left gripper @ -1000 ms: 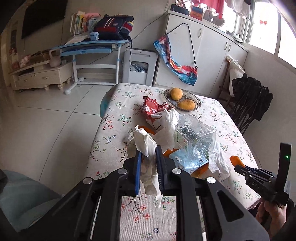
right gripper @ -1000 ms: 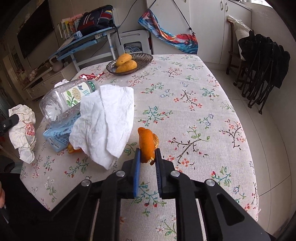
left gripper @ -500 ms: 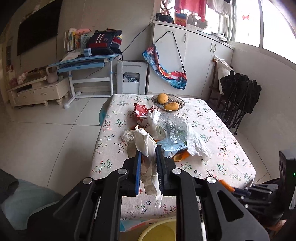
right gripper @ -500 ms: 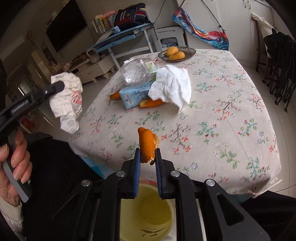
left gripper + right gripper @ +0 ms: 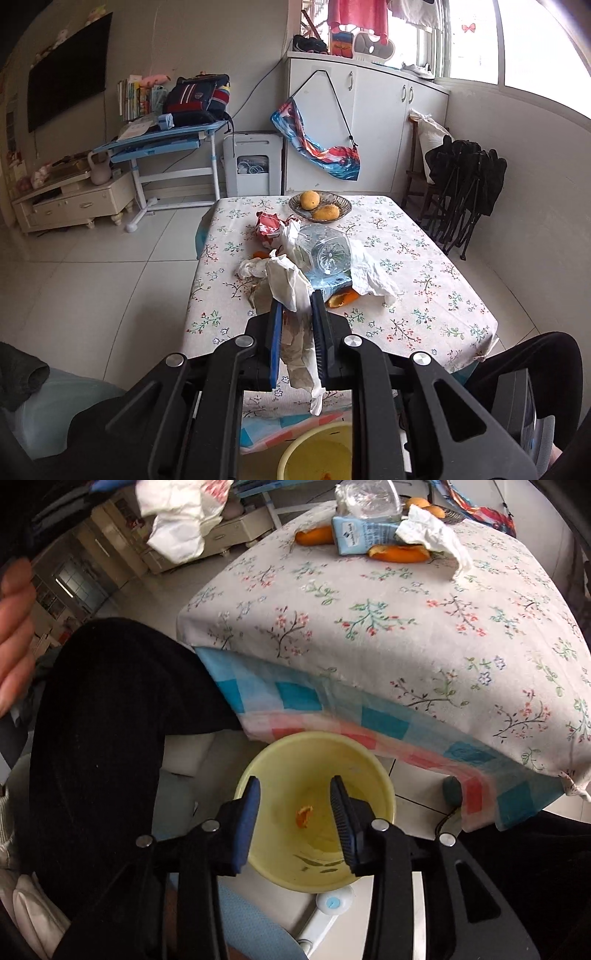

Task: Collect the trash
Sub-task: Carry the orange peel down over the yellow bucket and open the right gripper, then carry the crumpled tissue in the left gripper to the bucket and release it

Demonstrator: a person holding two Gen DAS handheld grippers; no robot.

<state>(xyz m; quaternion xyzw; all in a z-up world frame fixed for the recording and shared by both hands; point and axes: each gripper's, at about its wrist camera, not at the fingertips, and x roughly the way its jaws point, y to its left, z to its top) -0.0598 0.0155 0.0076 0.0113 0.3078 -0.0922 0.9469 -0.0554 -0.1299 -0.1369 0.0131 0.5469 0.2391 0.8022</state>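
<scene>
Item 1. Right claw [image 5: 294, 814]: jaws wide apart, holding nothing, poised directly above the yellow bin [image 5: 384, 786].

Item 2. Yellow bin: stands on the floor at the near edge of the bench, beside the person's dark-clad leg. One small piece of orange peel [image 5: 303, 815] lies at its bottom; otherwise it looks nearly bare. Its rim also shows at the bottom of the left wrist view [image 5: 295, 448].

Item 3. Left claw [image 5: 295, 321]: clamped on a crumpled white wrapper [image 5: 291, 284], whose tail hangs down between the fingers. It hangs above and short of the bin, over the near bench edge.

Item 4. Bench [image 5: 424, 295], floral cloth: a heap of trash remains mid-surface, well apart from the bin. In it are a clear plastic bottle [image 5: 328, 254] on its side, a light blue carton [image 5: 364, 531] under it, a white tissue [image 5: 373, 277] draped to the right, orange peels [image 5: 341, 300] touching the carton, and a red wrapper [image 5: 269, 229] behind.

Item 5. Far end: fruit bowl [image 5: 319, 205] with two yellow fruits; judged not trash.

Step in hand, as judged: depositing. The right load appears delivered; the left load is not yet delivered.

Next move calls for bringing the left claw over the bin mouth, then parting the jaws so the limp wrapper falls clear of the rim. The right claw is free for the heap.
</scene>
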